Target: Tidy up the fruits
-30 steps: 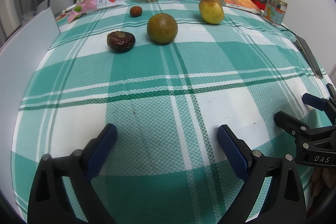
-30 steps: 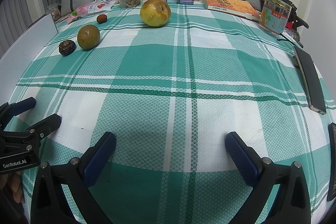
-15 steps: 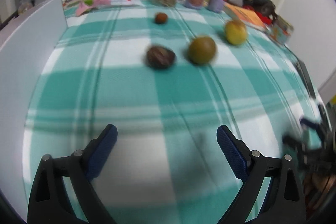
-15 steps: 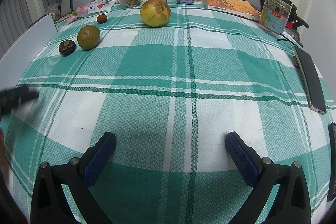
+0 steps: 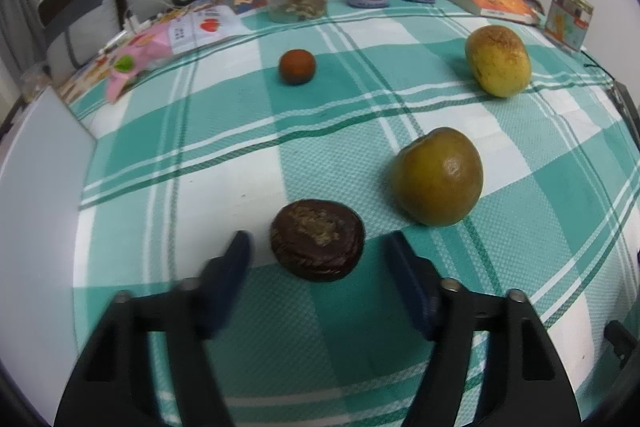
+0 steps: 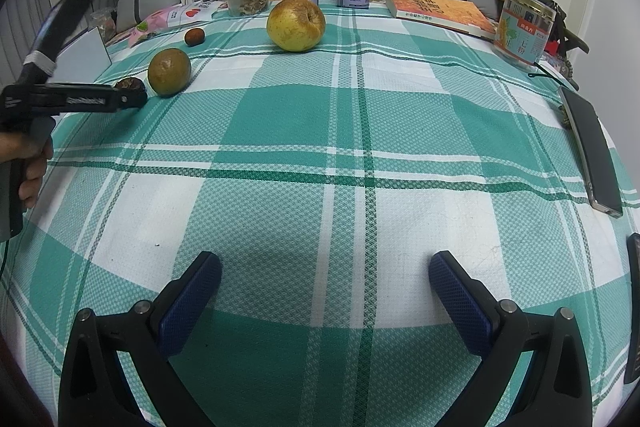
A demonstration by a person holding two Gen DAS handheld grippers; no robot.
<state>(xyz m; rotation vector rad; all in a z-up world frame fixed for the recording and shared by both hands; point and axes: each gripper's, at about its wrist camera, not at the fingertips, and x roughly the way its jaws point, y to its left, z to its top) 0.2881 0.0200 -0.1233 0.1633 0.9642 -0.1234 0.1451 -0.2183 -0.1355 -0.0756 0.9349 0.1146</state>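
Sitting untouched across the green-and-white checked cloth [image 6: 320, 131] are all four fruits; no sorting is showing as done, and no bowl or tray for them is appearing in either view, so the intended arrangement cannot be told.

Taking the yellow pear [image 6: 296, 23] as landmark and going left to right in the right wrist view:

- Left gripper [image 5: 318, 253]: reaching in from far left of the pear, jaws standing spread, one blue pad lying on each side of the dark brown wrinkled fruit [image 5: 317, 239]. No pad appears to be touching it, though the left pad is blurred. In my judgement a first pick is being prepared, not made.
- Greenish-brown round fruit [image 6: 169, 71]: lying left of the pear and nearer the camera, just beside the dark fruit, apart from it.
- Small reddish-brown fruit [image 6: 195, 37]: lying left of the pear, slightly farther back, alone.
- Pear: resting on the cloth, well apart from both tools.
- Right gripper [image 6: 325, 291]: hanging well in front of the pear over bare cloth, jaws spread wide, holding nothing.

Remaining, as I am judging it: closing on the dark fruit, then handling the other three. The task is standing at its very start.
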